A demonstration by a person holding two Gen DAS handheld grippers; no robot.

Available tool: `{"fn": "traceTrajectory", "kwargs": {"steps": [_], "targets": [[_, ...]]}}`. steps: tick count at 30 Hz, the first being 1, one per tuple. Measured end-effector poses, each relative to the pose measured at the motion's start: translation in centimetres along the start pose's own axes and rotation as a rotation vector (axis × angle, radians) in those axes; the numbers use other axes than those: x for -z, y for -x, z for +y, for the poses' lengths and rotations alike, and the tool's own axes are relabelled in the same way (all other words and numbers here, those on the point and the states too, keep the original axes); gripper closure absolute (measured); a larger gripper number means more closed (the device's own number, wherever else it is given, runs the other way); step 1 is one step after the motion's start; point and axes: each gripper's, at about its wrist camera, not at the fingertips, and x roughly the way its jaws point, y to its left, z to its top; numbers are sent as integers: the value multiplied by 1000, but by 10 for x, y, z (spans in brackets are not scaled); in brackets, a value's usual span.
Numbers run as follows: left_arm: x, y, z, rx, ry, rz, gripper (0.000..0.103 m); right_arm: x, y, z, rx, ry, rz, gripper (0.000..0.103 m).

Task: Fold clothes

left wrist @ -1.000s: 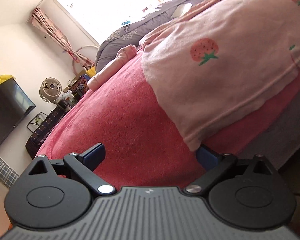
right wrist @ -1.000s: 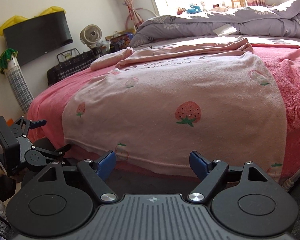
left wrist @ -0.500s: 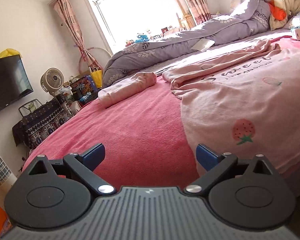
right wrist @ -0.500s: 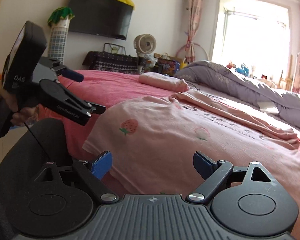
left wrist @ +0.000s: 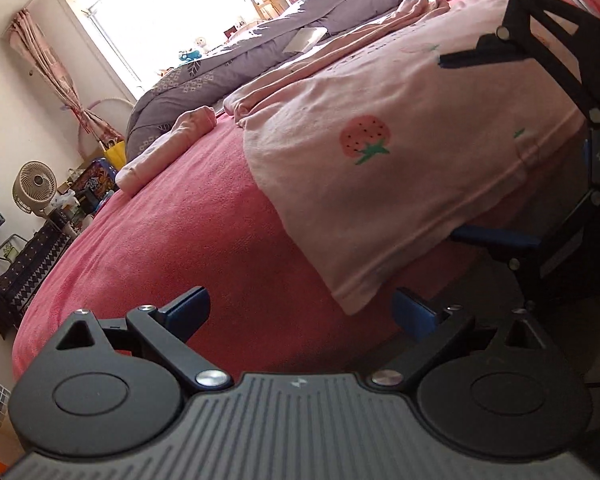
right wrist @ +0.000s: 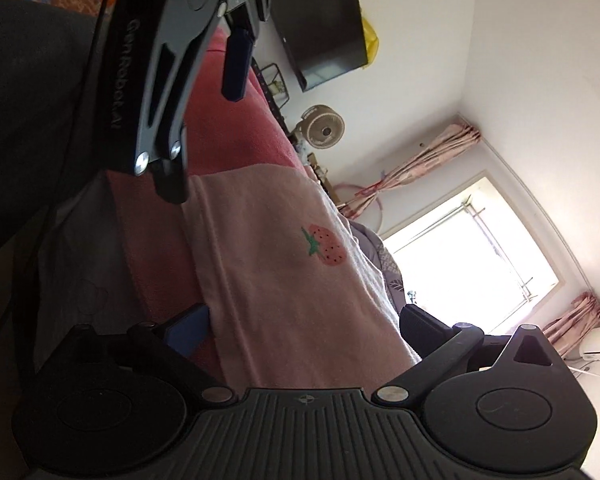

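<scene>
My right tool (right wrist: 304, 330) is opening wide, the hem of the pink strawberry garment (left wrist: 380, 168) between its jaws, unpinched. Left tool (left wrist: 300, 312) open, empty. Garment lies flat on the bed (left wrist: 172, 240), hem overhanging: soft, light, limp. Best grip, I judge: hem corners.

Pink strawberry-print garment (left wrist: 380, 152) lying spread on red bedspread (left wrist: 188, 232), its hem hanging over the bed edge. Left gripper (left wrist: 300, 312) hovering spread wide near the hem corner. Right gripper (left wrist: 484, 148) opening, straddling the hem at far right.
</scene>
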Motion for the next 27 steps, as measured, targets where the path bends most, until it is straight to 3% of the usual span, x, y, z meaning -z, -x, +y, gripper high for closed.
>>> {"fn": "traceTrajectory", "kwargs": {"steps": [14,21,27], "targets": [[-14,-3,-16,-22,2,-60,3,-12,-15,-49,153,-208,8,0],[-27,-11,-14,-117,44,-79,3,-12,-17,-70,196,-285,-6,0],[-22,0,10,-208,104,-80,3,-6,-7,-86,169,-400,-41,0]]}}
